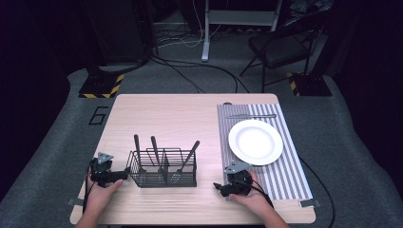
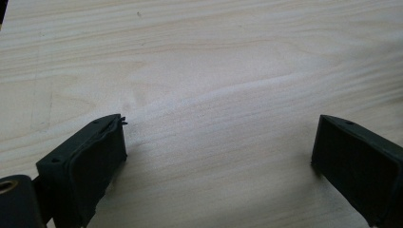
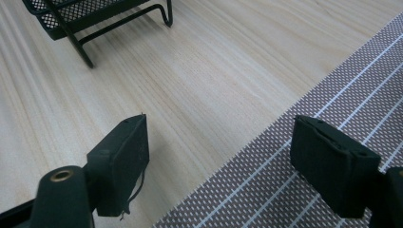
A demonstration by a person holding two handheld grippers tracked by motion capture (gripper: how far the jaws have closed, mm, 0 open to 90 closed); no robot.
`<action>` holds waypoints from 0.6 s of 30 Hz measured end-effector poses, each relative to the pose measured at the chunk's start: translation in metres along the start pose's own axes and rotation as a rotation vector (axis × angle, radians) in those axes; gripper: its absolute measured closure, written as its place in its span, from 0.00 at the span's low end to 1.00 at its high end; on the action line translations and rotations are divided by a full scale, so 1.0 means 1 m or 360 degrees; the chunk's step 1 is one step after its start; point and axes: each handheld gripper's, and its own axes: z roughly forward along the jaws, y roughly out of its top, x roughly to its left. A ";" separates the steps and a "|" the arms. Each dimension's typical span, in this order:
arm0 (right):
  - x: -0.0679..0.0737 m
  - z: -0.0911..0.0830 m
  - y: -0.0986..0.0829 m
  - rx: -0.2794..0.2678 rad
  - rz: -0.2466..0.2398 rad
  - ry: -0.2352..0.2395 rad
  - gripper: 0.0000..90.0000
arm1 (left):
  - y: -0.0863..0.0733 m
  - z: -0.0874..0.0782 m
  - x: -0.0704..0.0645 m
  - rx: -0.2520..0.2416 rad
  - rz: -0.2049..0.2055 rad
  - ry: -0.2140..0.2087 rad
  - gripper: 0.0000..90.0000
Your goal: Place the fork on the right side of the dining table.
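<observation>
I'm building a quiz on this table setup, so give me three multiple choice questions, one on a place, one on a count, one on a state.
1. Where is the white plate?
A. on the striped placemat
B. in the caddy
C. on the floor

2. How many utensil handles stand in the wire caddy?
A. one
B. three
C. six

3. How are the right gripper fingers?
A. shut on a fork
B. open, empty
C. shut on the plate

Answers: 1 A, the placemat lies under it. 2 B, three handles rise above the rim. 3 B, a bare gap shows.
</observation>
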 end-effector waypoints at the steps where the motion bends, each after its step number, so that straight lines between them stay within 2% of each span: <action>1: 0.000 0.000 0.000 0.0000 0.0000 0.0000 0.22 | 0.000 0.000 0.000 0.0001 0.0000 0.0000 0.04; 6: 0.001 0.001 0.000 0.0011 -0.0020 0.0019 0.17 | 0.000 0.000 0.000 0.0001 0.0001 0.0000 0.04; 10: 0.001 0.001 0.000 0.0015 -0.0021 0.0021 0.17 | 0.000 0.000 0.000 0.0001 0.0001 0.0000 0.04; 14: 0.000 0.000 0.000 0.0006 -0.0004 0.0008 0.23 | 0.000 0.000 0.000 0.0001 0.0001 0.0000 0.04; 15: 0.000 0.000 0.000 -0.0003 0.0008 -0.0011 0.27 | 0.000 0.000 0.000 -0.0006 -0.0008 0.0000 0.04; 16: -0.001 -0.003 0.001 0.0001 0.0044 -0.0020 0.35 | 0.000 0.000 0.000 -0.0005 -0.0006 -0.0001 0.04; 18: -0.003 -0.005 0.003 0.0005 0.0106 0.0027 0.38 | 0.000 0.000 0.000 -0.0007 -0.0008 -0.0001 0.04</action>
